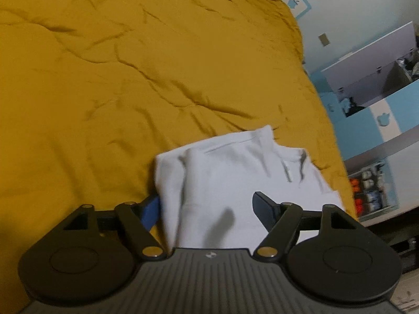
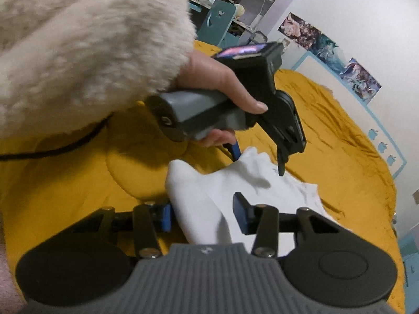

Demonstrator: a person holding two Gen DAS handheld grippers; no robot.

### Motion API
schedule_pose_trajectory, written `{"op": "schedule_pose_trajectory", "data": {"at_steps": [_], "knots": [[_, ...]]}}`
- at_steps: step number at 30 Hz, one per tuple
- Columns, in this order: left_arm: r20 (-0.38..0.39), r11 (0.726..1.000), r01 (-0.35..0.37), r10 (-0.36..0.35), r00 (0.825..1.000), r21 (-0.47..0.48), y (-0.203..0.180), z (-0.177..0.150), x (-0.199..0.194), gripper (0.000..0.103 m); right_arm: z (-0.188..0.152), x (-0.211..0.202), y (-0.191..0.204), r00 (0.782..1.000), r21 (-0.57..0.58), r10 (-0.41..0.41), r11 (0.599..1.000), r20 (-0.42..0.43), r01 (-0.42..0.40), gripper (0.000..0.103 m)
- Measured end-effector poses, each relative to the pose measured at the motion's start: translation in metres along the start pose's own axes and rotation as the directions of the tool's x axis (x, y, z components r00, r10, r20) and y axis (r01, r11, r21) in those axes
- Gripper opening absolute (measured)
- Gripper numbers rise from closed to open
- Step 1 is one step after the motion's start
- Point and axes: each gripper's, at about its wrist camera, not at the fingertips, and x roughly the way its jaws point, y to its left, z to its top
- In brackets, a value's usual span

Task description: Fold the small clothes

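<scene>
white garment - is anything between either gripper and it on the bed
Nothing visible. The white garment lies on the yellow bedspread, and both the left gripper and the right gripper are open, already straddling its folds.

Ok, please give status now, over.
Left claw open, straddling small white cotton garment. Right claw open, same. Mustard quilted bedspread beneath.

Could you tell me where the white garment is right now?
The white garment lies on the yellow bedspread, between the open fingers of both grippers.
</scene>
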Motion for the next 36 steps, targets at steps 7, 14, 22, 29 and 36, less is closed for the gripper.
{"op": "schedule_pose_trajectory", "data": {"at_steps": [7, 14, 22, 29, 36], "knots": [[-0.023, 1.000, 0.010, -0.010, 1.000, -0.009, -0.001, -0.003, 0.009, 0.019, -0.003, 0.004, -0.007, 0.999, 0.066, 0.053, 0.996, -0.001, -0.053, 0.006], [0.021, 1.000, 0.029, -0.029, 0.999, 0.005, -0.024, 0.003, -0.006, 0.017, -0.004, -0.010, -0.038, 0.995, 0.242, 0.088, 0.966, 0.044, -0.096, 0.004], [0.050, 0.995, 0.056, -0.060, 0.997, 0.081, -0.107, 0.021, -0.008, 0.017, -0.026, -0.056, -0.117, 0.991, 0.499, 0.043, 0.861, 0.130, -0.103, 0.003], [0.072, 0.988, 0.093, -0.103, 0.992, 0.124, -0.196, 0.032, 0.030, 0.016, -0.075, -0.108, -0.189, 0.981, 0.646, -0.118, 0.763, 0.152, -0.008, 0.003], [0.035, 0.970, 0.136, -0.145, 0.989, 0.203, -0.268, 0.033, 0.100, 0.017, -0.148, -0.137, -0.249, 0.966, 0.777, -0.240, 0.625, 0.093, 0.080, 0.003]]}}
